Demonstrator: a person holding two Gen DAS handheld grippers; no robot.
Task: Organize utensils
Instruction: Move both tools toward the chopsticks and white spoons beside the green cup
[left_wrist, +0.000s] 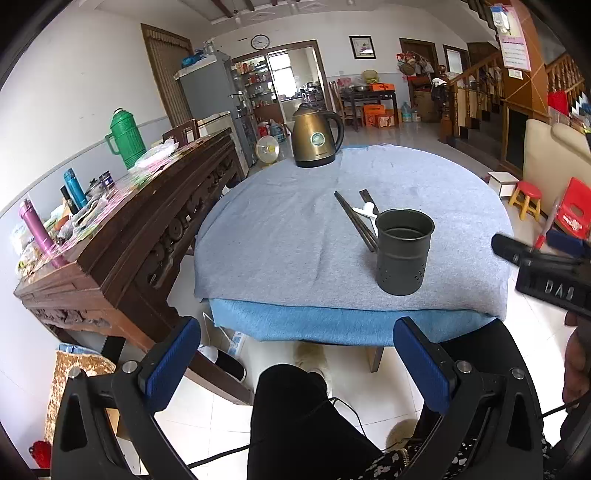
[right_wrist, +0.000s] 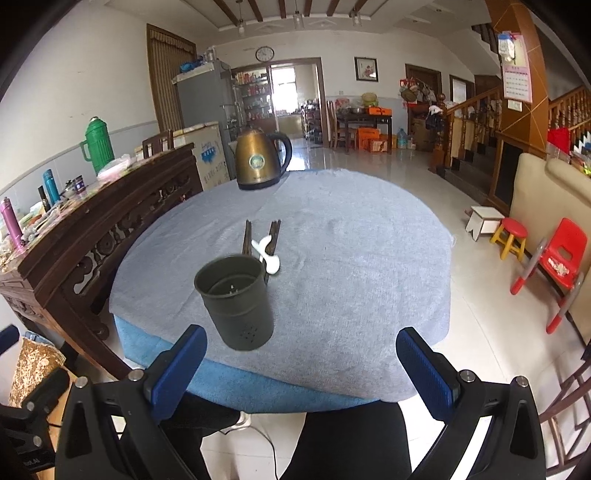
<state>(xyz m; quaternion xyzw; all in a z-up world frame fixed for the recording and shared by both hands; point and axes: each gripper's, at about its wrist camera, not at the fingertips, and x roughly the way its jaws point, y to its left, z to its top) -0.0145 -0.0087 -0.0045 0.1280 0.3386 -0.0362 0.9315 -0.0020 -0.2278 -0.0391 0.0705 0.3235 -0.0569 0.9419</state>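
Note:
A dark grey metal utensil cup (left_wrist: 403, 252) stands upright and empty near the front of the round table (left_wrist: 280, 236); it also shows in the right wrist view (right_wrist: 236, 301). Behind it lie dark chopsticks (left_wrist: 352, 218) and a white spoon (left_wrist: 364, 211) on the cloth, seen too in the right wrist view as chopsticks (right_wrist: 246, 236) and spoon (right_wrist: 269, 258). My left gripper (left_wrist: 297, 356) is open and empty, held off the table's front edge. My right gripper (right_wrist: 301, 363) is open and empty, just short of the cup. The right gripper's body (left_wrist: 546, 273) shows at the right edge.
A bronze kettle (left_wrist: 316, 136) stands at the table's far side. A carved wooden sideboard (left_wrist: 122, 236) crowded with flasks stands to the left. Red and yellow stools (right_wrist: 513, 236) and a red chair (right_wrist: 561, 258) are on the floor to the right. My legs (left_wrist: 303, 417) are below the table edge.

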